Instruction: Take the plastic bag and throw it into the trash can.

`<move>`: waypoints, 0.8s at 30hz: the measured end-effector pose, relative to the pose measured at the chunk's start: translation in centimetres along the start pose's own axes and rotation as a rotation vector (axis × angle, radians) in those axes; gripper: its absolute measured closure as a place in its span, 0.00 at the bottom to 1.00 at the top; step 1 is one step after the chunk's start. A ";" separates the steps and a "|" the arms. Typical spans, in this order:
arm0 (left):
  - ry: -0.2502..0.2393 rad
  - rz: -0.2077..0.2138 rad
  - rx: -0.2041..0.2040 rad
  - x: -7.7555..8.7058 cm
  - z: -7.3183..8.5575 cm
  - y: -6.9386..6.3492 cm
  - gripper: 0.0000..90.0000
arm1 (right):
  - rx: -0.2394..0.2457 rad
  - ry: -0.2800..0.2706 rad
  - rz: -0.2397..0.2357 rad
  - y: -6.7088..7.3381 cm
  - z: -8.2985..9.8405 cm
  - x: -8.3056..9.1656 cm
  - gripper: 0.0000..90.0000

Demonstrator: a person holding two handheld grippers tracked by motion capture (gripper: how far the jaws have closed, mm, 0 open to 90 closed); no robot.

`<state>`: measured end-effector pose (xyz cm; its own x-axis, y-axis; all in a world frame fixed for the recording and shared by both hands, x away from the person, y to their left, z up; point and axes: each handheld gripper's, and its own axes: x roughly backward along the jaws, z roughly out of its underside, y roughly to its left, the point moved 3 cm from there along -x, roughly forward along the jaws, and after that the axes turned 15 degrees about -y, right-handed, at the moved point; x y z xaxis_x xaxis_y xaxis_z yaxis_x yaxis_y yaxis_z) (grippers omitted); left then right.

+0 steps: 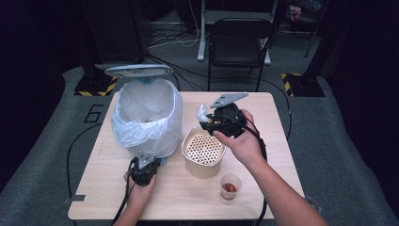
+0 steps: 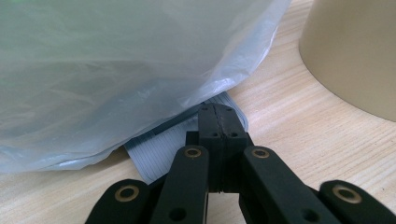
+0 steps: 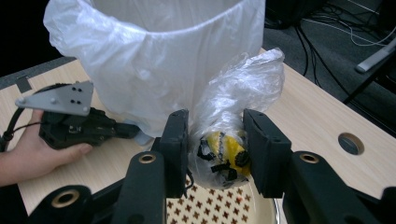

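A bin (image 1: 148,120) lined with a white plastic bag stands at the table's left, its grey lid (image 1: 139,70) raised. My left gripper (image 1: 149,161) sits low at the bin's foot. Its jaws are shut together, tips (image 2: 217,116) resting on a ribbed grey pedal (image 2: 161,149) under the liner (image 2: 116,70). My right gripper (image 1: 207,121) is held above the table, to the right of the bin, shut on a small clear plastic bag (image 3: 229,135) with yellow and black scraps inside. The bag (image 1: 202,112) sticks up past the jaws.
A beige pot with a perforated insert (image 1: 203,151) stands just below the right gripper, also seen as beige pot (image 2: 355,56) and perforated insert (image 3: 219,207). A small clear cup with red bits (image 1: 230,185) is near the front edge. A chair (image 1: 240,42) stands beyond the table.
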<state>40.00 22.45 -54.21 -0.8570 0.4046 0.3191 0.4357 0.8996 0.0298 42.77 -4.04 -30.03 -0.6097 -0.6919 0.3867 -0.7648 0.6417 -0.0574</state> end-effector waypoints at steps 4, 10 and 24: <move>-0.004 0.002 0.036 -0.1 0.1 -0.2 1.00 | -0.005 0.003 -0.019 0.7 -1.1 -1.0 0.69; 0.000 0.000 0.006 0.0 0.0 0.0 1.00 | 0.015 0.014 -0.041 1.5 -2.5 -2.3 0.69; 0.006 0.003 0.006 0.0 0.0 0.0 1.00 | 0.026 0.006 -0.083 3.9 -5.7 -5.5 0.69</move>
<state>39.98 22.44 -54.19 -0.8538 0.4065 0.3252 0.4369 0.8992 0.0231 44.28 4.15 -27.15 -0.5430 -0.7401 0.3967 -0.8177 0.5736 -0.0489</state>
